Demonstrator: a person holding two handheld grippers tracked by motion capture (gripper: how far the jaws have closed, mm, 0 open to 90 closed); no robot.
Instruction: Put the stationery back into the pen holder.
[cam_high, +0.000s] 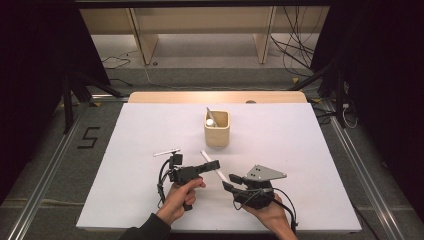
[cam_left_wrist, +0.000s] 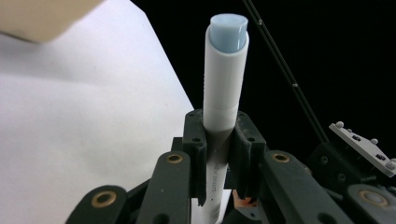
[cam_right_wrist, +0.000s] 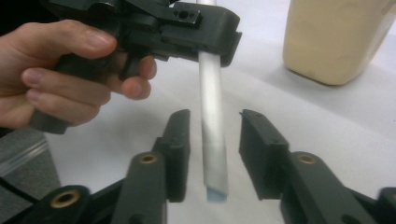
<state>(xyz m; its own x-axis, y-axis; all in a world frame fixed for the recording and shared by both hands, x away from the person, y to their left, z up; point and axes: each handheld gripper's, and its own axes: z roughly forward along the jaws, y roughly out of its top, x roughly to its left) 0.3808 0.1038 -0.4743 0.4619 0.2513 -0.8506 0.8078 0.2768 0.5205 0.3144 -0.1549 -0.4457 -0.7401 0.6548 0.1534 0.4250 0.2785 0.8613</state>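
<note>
A white marker (cam_high: 220, 175) with a pale blue end is held off the white table cover (cam_high: 125, 175). My left gripper (cam_high: 212, 164) is shut on its barrel. In the left gripper view the marker (cam_left_wrist: 226, 79) stands up between the clamped pads of that gripper (cam_left_wrist: 218, 135). My right gripper (cam_high: 229, 182) sits just right of it. In the right gripper view the marker's lower end (cam_right_wrist: 212, 140) hangs between the jaws of the right gripper (cam_right_wrist: 215, 116), which stand apart with a gap on each side. A hand (cam_right_wrist: 60, 70) holds the left gripper (cam_right_wrist: 187, 28) above.
A beige cup (cam_high: 217, 129) stands at the middle of the table with a white pen (cam_high: 211, 117) leaning in it. Another thin white pen (cam_high: 166, 151) lies on the cover left of the grippers. The table's wooden far edge (cam_high: 215, 96) borders dark floor and cables.
</note>
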